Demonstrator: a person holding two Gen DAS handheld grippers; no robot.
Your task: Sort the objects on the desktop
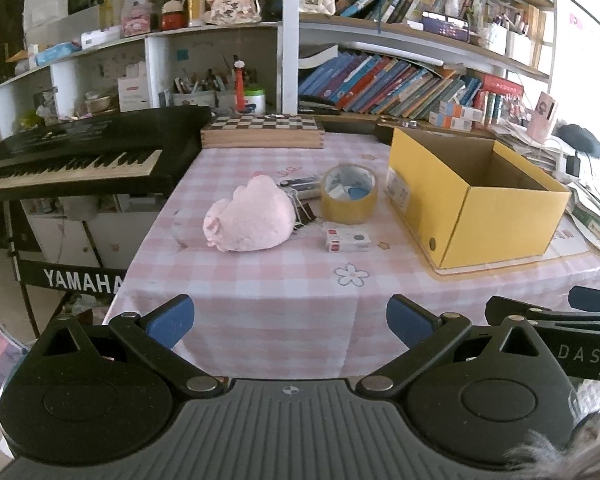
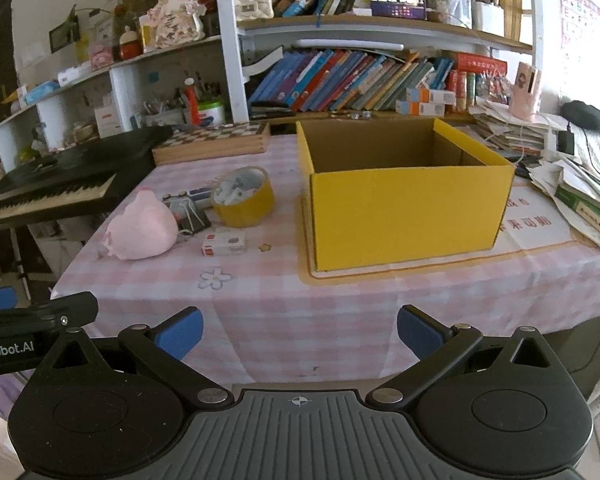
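On the pink checked tablecloth [image 1: 260, 280] lie a pink plush toy [image 1: 252, 216] [image 2: 140, 228], a roll of yellow tape [image 1: 349, 193] [image 2: 244, 196], a small white and red box [image 1: 347, 239] [image 2: 225, 246], black binder clips [image 1: 306, 212] [image 2: 192, 216] and a dark pen-like item [image 1: 300, 182]. An open yellow cardboard box [image 1: 476, 200] [image 2: 404, 196] stands to their right; what shows of its inside is bare. My left gripper [image 1: 290, 324] hangs open at the table's near edge, well short of the objects. The right gripper [image 2: 300, 332] is open too, in front of the yellow box.
A black Yamaha keyboard [image 1: 80, 156] on a stand borders the table's left side. A wooden chessboard box [image 1: 262, 130] sits at the back edge. Crowded bookshelves [image 1: 400, 80] rise behind. Stacked papers and books [image 2: 572, 184] crowd the right edge.
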